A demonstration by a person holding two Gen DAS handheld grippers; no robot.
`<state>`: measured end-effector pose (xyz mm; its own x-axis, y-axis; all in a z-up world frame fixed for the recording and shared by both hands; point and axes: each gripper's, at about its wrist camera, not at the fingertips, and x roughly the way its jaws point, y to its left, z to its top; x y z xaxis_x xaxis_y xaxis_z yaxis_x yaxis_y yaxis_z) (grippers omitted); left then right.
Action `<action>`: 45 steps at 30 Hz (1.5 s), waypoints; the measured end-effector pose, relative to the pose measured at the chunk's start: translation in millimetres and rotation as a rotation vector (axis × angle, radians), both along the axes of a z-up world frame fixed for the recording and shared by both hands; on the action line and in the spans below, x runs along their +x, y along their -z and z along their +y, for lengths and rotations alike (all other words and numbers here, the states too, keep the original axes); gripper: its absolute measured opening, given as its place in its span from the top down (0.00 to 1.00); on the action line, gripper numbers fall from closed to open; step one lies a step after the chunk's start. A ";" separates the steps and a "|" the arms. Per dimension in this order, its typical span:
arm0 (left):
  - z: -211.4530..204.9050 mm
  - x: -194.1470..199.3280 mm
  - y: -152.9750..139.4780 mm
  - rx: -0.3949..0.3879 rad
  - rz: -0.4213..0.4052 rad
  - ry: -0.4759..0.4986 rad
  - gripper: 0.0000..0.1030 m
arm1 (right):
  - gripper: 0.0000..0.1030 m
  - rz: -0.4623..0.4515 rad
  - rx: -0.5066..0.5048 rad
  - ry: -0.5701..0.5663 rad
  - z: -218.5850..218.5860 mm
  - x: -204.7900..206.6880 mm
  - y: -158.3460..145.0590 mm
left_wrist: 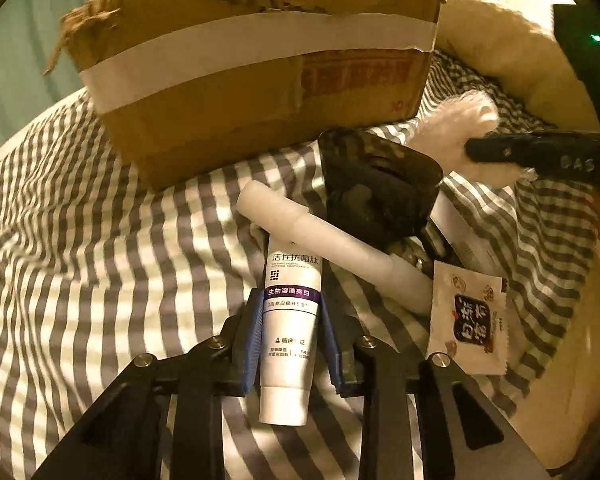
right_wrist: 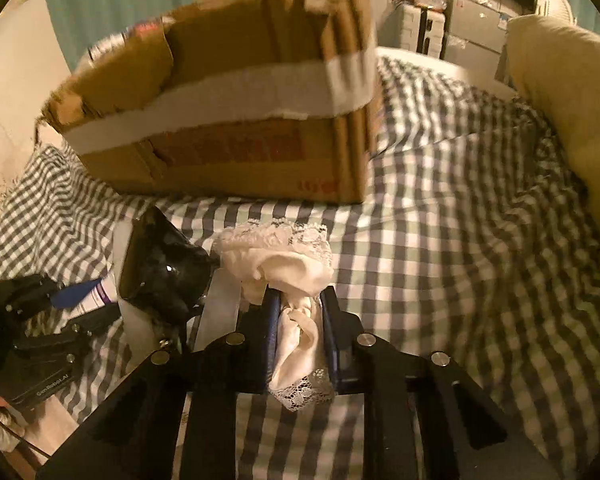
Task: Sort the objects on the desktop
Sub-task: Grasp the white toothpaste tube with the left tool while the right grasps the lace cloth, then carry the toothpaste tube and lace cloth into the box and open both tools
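Nearest in the left wrist view, the left gripper (left_wrist: 287, 340) has its blue pads clamped on both sides of a white toothpaste tube with a purple band (left_wrist: 290, 320), which lies cap-end near on the grey-and-white checked cloth (left_wrist: 80, 260). Across the tube's far end rests a long white plastic cylinder (left_wrist: 332, 248), and just right of it sits a white snack sachet with a dark label (left_wrist: 470, 320). Beyond these is a glossy black pouch (left_wrist: 376, 188).

In the right wrist view, the right gripper (right_wrist: 300, 332) pinches a bunched cream lace-trimmed fabric piece (right_wrist: 296, 280) between its pads — lace shows at both the near and far ends. The black pouch lies just left of it.

Farthest, a torn brown cardboard box with a white tape band (right_wrist: 240, 120) stands on the cloth, with a cream cushion (right_wrist: 572, 92) at the far right.
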<state>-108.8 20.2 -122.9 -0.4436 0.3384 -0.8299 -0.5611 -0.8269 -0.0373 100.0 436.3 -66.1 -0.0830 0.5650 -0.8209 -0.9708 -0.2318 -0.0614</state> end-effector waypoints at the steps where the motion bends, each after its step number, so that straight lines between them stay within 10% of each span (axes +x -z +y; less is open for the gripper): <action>1: -3.0 2.9 -1.2 0.002 -0.013 -0.012 0.73 | 0.81 0.007 0.007 0.002 -0.9 1.6 -5.1; 9: -36.5 27.7 -10.7 0.044 -0.093 -0.159 0.73 | 0.81 0.032 0.067 0.001 -22.8 -4.3 -33.9; 19: -33.1 61.7 -63.0 0.129 -0.002 -0.177 0.73 | 0.81 0.115 0.097 0.021 -35.9 7.4 -50.4; 45: -3.7 -4.7 -166.7 0.274 0.181 -0.104 0.75 | 0.81 0.231 0.201 -0.054 -13.1 -17.4 -120.9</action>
<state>-113.5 16.5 43.8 -0.6189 0.4832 -0.6192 -0.4921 -0.8530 -0.1738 82.6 423.2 54.8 -0.2887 0.7037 -0.6492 -0.9511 -0.2887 0.1101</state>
